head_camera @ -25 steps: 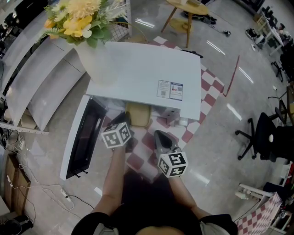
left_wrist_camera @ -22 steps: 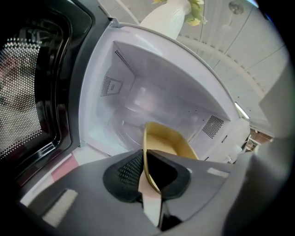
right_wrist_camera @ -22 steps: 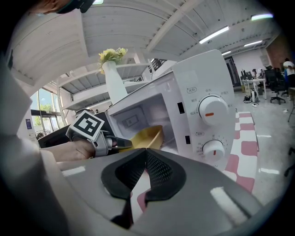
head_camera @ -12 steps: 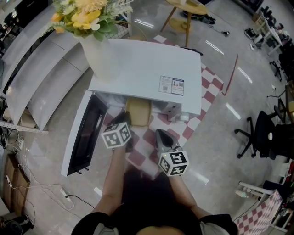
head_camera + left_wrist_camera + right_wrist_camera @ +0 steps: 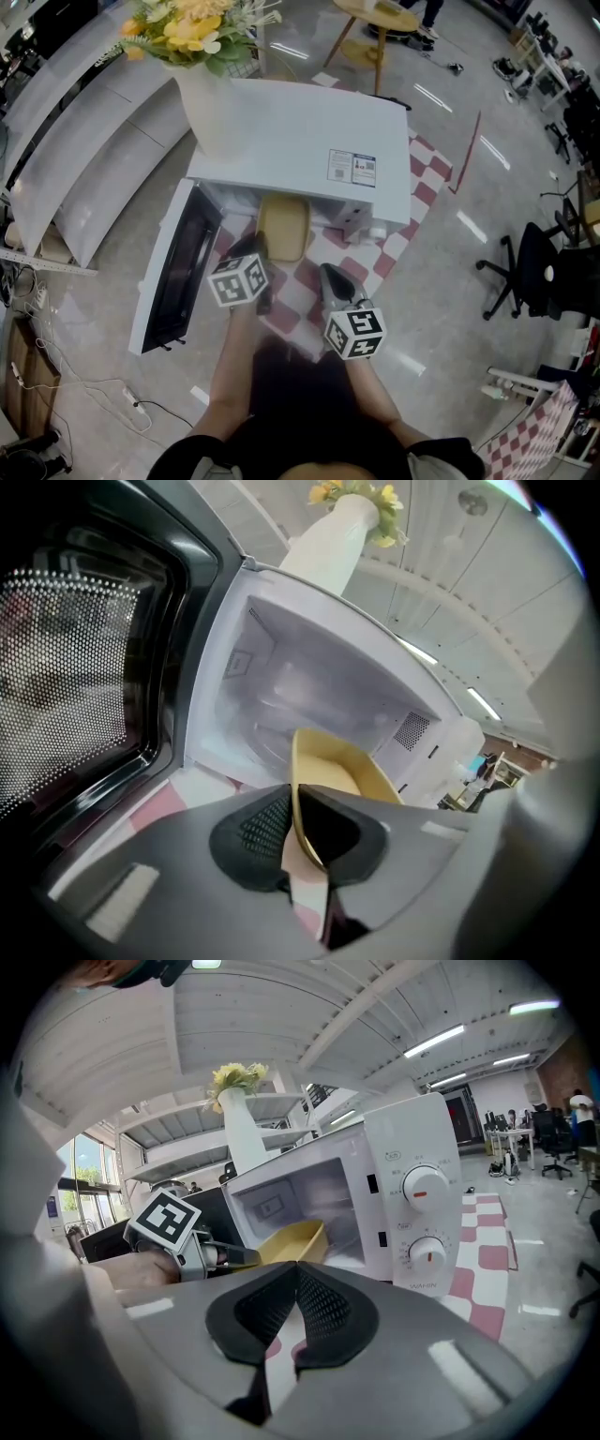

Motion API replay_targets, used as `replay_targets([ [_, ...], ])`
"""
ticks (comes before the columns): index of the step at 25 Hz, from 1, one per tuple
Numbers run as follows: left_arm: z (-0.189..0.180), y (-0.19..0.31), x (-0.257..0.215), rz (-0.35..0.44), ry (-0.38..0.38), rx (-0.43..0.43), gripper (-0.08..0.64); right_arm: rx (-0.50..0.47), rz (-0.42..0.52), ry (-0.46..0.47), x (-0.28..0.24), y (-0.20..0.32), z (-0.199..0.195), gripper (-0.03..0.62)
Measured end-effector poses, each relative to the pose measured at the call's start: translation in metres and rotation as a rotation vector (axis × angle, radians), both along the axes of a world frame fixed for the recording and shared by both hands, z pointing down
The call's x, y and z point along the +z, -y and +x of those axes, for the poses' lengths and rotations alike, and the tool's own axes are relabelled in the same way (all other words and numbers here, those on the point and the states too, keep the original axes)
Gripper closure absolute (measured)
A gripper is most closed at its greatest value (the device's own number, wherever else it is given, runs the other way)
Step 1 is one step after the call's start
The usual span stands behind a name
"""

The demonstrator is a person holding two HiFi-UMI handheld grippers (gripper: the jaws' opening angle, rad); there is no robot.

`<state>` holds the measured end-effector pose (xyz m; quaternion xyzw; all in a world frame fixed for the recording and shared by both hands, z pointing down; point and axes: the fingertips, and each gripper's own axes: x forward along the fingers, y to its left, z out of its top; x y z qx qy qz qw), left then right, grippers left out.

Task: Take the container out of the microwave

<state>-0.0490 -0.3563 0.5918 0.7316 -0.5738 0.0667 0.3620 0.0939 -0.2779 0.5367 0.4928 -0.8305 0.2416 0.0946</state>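
The white microwave [image 5: 300, 141] stands with its black-windowed door [image 5: 173, 272] swung open to the left. A yellow container [image 5: 284, 228] sticks partway out of the cavity mouth. My left gripper [image 5: 255, 248] is shut on the container's near rim; in the left gripper view the pads of the left gripper [image 5: 291, 799] pinch the thin yellow wall of the container [image 5: 342, 771], with the empty cavity [image 5: 309, 686] behind. My right gripper [image 5: 328, 277] hovers to the right, in front of the microwave, jaws shut and empty. The right gripper [image 5: 295, 1274] view shows the container [image 5: 291, 1241] and the control knobs [image 5: 420, 1187].
A white vase of yellow flowers [image 5: 211, 112] stands on the microwave's top. A red-and-white checkered cloth [image 5: 300, 291] lies under the microwave. White shelves [image 5: 75, 141] run along the left; an office chair [image 5: 534, 272] and a wooden stool [image 5: 380, 28] stand farther off.
The yellow container has come a little farther out of the microwave with my left gripper shut on it. The right gripper has stayed in place.
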Motion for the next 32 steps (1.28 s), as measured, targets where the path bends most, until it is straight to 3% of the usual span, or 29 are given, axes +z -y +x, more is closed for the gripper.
replay_targets([
  [32, -0.017, -0.073, -0.005, 0.013, -0.017, 0.114, 0.528, 0.11, 0.015, -0.025, -0.002, -0.066, -0.019, 0.592],
])
